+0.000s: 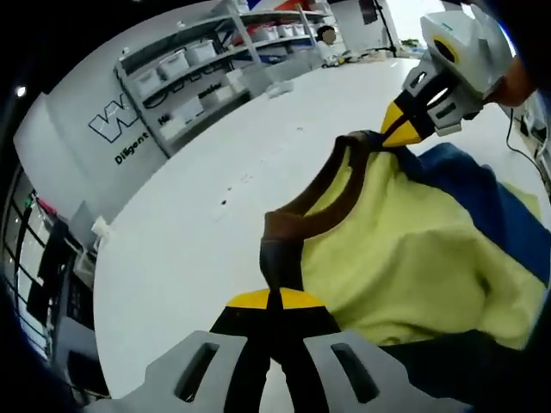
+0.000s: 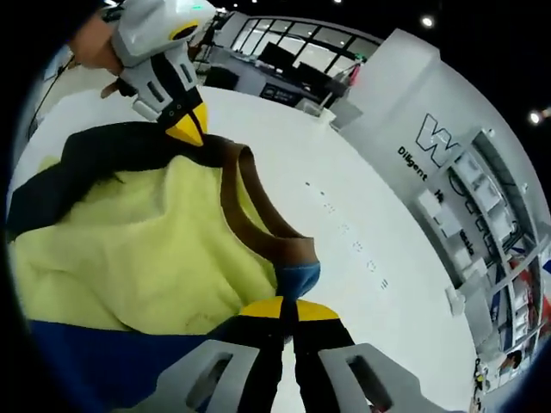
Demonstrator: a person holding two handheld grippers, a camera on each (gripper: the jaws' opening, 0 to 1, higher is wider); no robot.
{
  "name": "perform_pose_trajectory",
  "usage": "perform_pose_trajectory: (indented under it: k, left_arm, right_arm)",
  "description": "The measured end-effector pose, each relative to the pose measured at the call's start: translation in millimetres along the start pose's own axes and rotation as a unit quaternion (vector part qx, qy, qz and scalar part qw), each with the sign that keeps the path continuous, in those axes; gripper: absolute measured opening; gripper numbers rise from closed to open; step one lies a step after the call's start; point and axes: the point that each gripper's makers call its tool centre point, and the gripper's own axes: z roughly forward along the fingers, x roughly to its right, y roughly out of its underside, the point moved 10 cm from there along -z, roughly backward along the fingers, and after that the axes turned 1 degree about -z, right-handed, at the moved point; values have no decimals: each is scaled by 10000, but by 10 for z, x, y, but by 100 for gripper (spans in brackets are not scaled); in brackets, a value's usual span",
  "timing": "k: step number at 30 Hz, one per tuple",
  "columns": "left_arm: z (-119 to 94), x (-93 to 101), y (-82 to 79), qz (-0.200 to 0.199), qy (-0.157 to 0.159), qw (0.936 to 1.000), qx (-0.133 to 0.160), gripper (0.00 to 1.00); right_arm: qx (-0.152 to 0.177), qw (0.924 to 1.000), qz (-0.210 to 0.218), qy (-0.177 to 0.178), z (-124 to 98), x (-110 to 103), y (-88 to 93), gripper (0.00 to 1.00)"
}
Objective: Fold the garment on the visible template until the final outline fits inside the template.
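We're holding the garment [image 1: 405, 249] up off the white table [image 1: 215, 224] w/ both grippers, one at each end of its brown collar band [image 1: 323, 202].

Left gripper view: the left gripper [image 1: 274, 299] is sitting at the bottom, its yellow-tipped jaws pressed together on the near end of the collar, fabric pinched between them. The right gripper [image 1: 403, 129] is coming in from the upper right, jaws likewise clamped on the far end of the collar. The garment is draping to the right of both: pale yellow body, blue panel [image 1: 482, 198] along its far side, dark edge at the bottom. A person's hand [image 1: 521, 82] is gripping the right gripper's body.

Right gripper view: same hold, mirrored. Our right gripper [image 2: 287, 307] is closing on the collar where a bit of blue lining [image 2: 297, 280] is showing; the left gripper [image 2: 188, 127] is biting the other end at upper left. Yellow fabric is spreading left, w/ dark and blue bands at its edges.

Table edge is curving past shelving w/ bins [image 1: 194, 73] and a white wall w/ lettering [image 2: 426, 155]. Can't tell where the template is.
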Motion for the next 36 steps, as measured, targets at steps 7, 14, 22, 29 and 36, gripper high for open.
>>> perform_pose_trajectory:
  k: [7,14,22,29,36]
  left_arm:
    - [146,-35,41,205,-37,9997,-103,0]
    - [245,-81,100,216,-41,9994,-283,0]
    - [428,-135,66,531,-1,9975,-457,0]
    - [544,-223,-55,351,14,9975,-616,0]
    - [535,-226,-53,405,-17,9978,-523,7]
  right_arm:
    - [-209,9997,-118,-105,119,-20,97,0]
    - [-248,9995,-146,-99,259,53,99,0]
    - [-329,9994,-94,-84,387,105,135,0]
    - [-441,9988,-181,-103,437,176,154,0]
    - [-221,9979,592,147,414,337,205,21]
